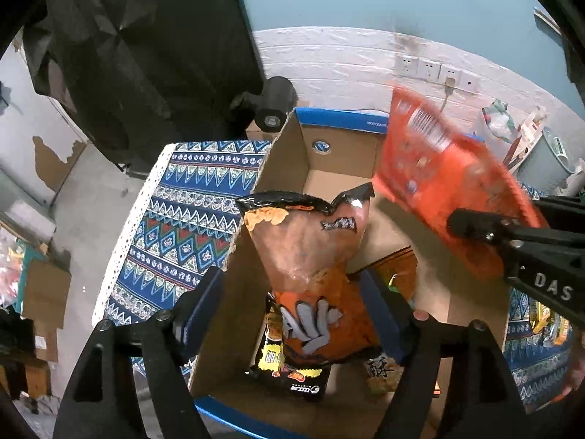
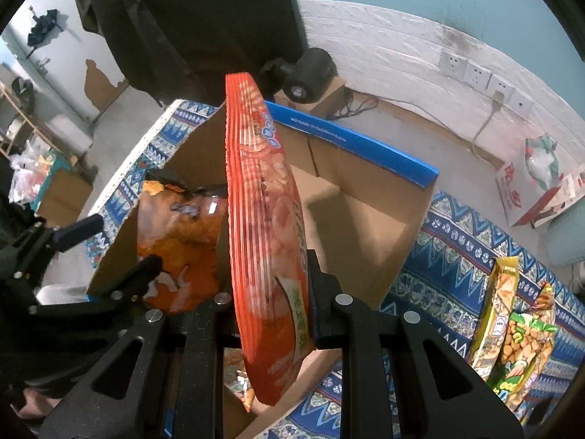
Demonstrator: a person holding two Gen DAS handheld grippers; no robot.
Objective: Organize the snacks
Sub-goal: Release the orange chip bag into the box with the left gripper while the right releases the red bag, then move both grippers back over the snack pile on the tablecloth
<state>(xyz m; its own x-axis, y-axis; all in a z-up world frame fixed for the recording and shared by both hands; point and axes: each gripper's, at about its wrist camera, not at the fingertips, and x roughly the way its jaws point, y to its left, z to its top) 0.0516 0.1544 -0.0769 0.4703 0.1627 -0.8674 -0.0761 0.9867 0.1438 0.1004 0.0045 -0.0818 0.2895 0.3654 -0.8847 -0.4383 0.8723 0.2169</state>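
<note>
a bench (image 2: pixel 460 252) under a blue patterned cloth carries an open cardboard box (image 2: pixel 369 219) and upright snack packets (image 2: pixel 512 329) beside it.

White brick wall (image 2: pixel 384 47) — sockets (image 2: pixel 475 71), dark curtain (image 1: pixel 146 55)

even, moderately bright indoor light in both views; shadows soft and shallow inside the cardboard box (image 1: pixel 329 168). strong fisheye curvature, dark vignette at all corners. motion blur smears the red snack bag (image 1: pixel 449 179) in the left wrist view. glare spot on the orange chip bag (image 1: pixel 310 256). background slightly soft, colours washed.
</note>
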